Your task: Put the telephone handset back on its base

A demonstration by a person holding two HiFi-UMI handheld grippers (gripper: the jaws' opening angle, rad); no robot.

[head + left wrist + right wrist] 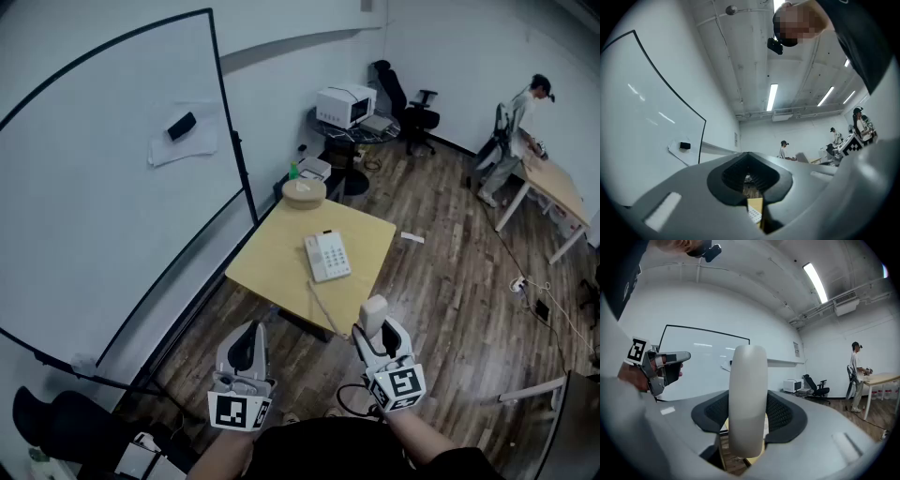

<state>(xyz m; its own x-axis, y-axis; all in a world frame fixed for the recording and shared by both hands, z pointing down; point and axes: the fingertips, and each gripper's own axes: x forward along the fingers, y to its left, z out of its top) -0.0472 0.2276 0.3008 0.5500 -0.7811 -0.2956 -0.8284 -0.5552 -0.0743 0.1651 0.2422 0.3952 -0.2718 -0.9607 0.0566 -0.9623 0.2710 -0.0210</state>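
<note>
Cream handset is clamped in my right tongs; left tongs closed, empty. I'd align it lengthwise over the base at centre frame and lower gently.

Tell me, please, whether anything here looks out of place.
The handset is off its base: the right gripper holds it in the air, short of the table where the base sits. Nothing looks spilled or damaged.

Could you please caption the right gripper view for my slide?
Right gripper holds the white handset upright, whiteboard behind.
</note>
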